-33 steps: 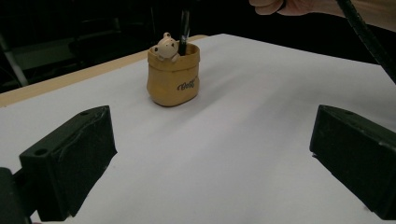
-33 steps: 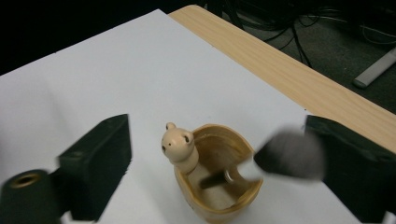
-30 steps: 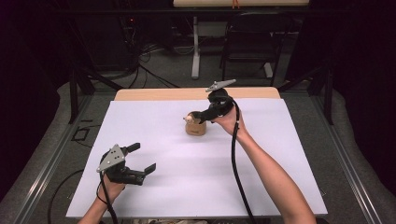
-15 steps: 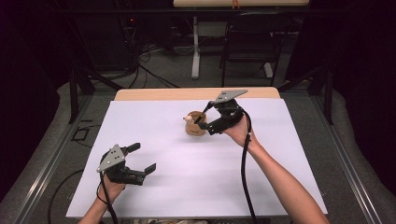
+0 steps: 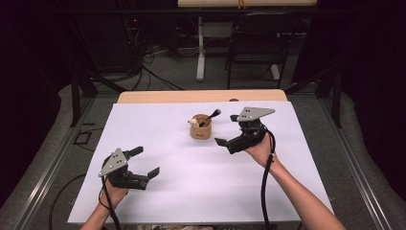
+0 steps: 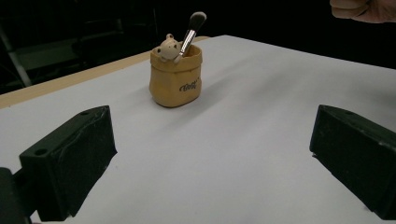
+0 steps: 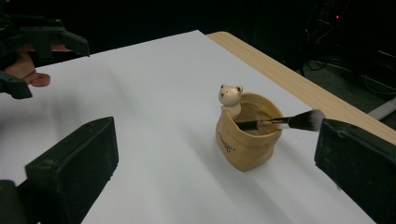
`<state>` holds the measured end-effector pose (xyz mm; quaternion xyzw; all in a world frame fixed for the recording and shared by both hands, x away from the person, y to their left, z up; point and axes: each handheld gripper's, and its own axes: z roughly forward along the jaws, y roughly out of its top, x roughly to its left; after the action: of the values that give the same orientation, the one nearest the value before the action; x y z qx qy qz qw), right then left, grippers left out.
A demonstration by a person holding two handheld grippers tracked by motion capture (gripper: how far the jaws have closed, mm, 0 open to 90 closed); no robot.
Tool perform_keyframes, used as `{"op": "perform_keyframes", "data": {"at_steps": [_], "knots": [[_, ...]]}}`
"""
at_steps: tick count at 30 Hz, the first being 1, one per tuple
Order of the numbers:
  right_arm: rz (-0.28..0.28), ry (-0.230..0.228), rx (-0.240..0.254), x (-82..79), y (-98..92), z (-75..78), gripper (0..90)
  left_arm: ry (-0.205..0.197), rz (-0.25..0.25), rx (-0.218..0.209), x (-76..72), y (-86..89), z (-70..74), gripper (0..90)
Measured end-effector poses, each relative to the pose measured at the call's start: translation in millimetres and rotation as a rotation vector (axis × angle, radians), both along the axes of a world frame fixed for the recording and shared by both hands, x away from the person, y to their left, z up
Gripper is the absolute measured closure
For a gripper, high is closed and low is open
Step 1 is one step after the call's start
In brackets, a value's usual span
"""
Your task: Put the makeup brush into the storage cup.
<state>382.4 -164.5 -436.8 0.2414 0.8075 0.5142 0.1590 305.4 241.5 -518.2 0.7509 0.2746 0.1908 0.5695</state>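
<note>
A tan sack-shaped cup (image 5: 200,129) with a small bear figure on its rim stands mid-table on the white sheet. A black-handled makeup brush (image 5: 210,116) leans inside it, bristles up and to the right. My right gripper (image 5: 226,130) hangs open just right of the cup, touching nothing. My left gripper (image 5: 145,161) rests open near the front left, far from the cup. In the left gripper view the cup (image 6: 175,79) and brush (image 6: 191,30) stand ahead of the open jaws. In the right gripper view the cup (image 7: 247,140), bear (image 7: 230,98) and brush (image 7: 280,122) sit between the wide-apart jaws.
The white sheet (image 5: 172,191) covers the table, with a wooden strip (image 5: 201,97) bare along the far edge. A chair (image 5: 253,52) and a desk leg (image 5: 201,52) stand on the floor beyond the table.
My right gripper has drawn back from the cup to the right and toward the person, leaving the brush standing in the cup. The left gripper has stayed put.
</note>
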Motion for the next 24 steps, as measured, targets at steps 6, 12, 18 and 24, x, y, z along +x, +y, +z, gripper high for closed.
{"op": "perform_keyframes", "data": {"at_steps": [6, 12, 18, 24], "knots": [[0.005, -0.011, 0.003, -14.8, -10.6, -1.9, 0.0, -0.001, 0.006, -0.001, -0.6, 0.7, 0.1, 0.0], [0.001, -0.03, 0.025, -28.3, -21.7, -4.4, 0.0, -0.001, 0.01, 0.001, -1.2, 1.0, 0.0, 0.0], [-0.008, -0.038, 0.03, -40.7, -31.3, -9.1, 0.0, 0.002, 0.011, 0.007, -1.4, 1.3, -0.8, 0.0], [-0.02, -0.049, 0.053, -52.7, -41.1, -13.0, 0.0, 0.005, 0.025, 0.001, -3.6, 5.9, -0.9, 0.0]]}}
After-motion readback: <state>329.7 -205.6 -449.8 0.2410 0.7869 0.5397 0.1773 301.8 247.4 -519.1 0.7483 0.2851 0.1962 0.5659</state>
